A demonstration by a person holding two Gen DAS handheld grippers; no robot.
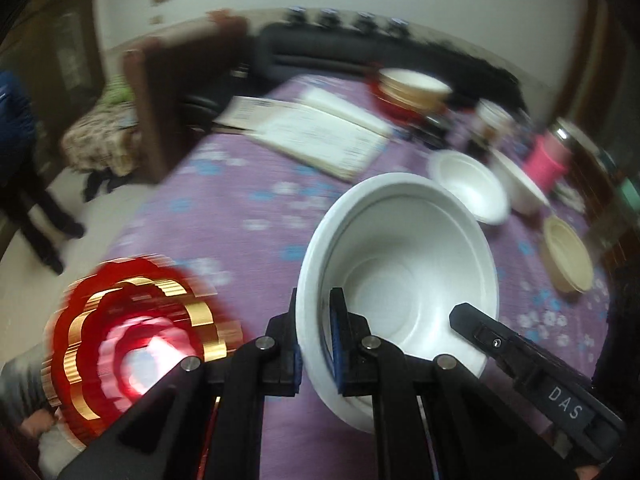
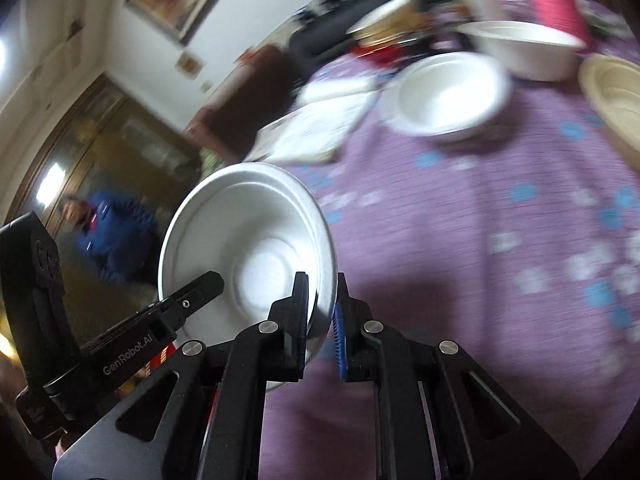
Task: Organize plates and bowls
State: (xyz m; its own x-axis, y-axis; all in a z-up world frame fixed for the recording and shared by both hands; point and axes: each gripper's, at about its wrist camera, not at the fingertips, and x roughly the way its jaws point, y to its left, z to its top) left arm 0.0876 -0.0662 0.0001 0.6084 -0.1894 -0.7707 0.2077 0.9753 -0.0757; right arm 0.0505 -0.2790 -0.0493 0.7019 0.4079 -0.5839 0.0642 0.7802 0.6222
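Holding one big white bowl (image 1: 400,280) by its rim, the left gripper (image 1: 316,344) and the right gripper (image 2: 322,320) each pinch a different side of it. The left claw is clamped on the rim, one finger inside the bowl and one outside. The right claw is clamped on the rim the same way. The bowl is tipped up on its edge above the purple tablecloth (image 1: 240,208) with blue and white flowers.

Farther back on the cloth sit two smaller white bowls (image 1: 468,184), close beside each other. A tan bowl (image 1: 566,258) lies near them, toward the right edge. A red and gold plate (image 1: 132,336) is blurry at the near left. An open book (image 1: 320,136) lies across the far side of the cloth. A pink cup (image 1: 546,160) stands behind the small bowls. A person in a blue jacket (image 2: 116,232) is off to the left, away from the table.
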